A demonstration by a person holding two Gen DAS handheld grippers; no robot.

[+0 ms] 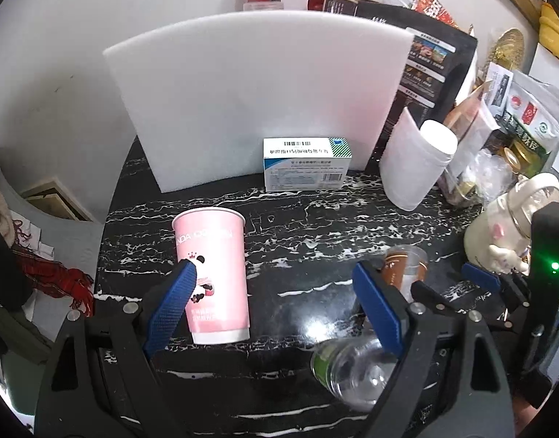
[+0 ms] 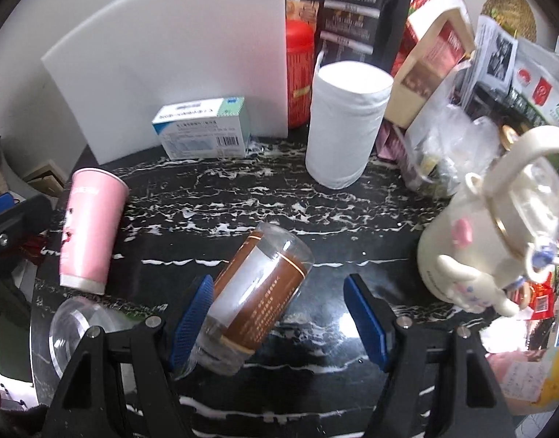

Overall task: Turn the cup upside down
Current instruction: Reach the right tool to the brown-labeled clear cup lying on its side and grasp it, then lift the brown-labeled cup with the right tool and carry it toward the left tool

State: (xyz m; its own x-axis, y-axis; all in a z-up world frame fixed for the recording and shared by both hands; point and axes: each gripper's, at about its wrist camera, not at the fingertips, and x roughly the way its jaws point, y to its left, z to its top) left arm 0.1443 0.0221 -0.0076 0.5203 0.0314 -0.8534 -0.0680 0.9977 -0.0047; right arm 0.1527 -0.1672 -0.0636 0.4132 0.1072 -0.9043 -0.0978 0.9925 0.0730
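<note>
Pink cup [image 1: 213, 273] stands on black marble counter [image 1: 297, 219], long axis vertical, wide mouth up, narrow white base down; not flipped yet. Left gripper [image 1: 275, 299] spread wide, left blue pad [image 1: 173, 303] against cup's side, right pad clear of it. Right gripper [image 2: 279, 314] also wide apart, clear brown-labelled cup [image 2: 257, 303] tilted between pads, touching left one. White box [image 1: 306, 164] and foam board [image 1: 257, 98] sit behind.
</note>
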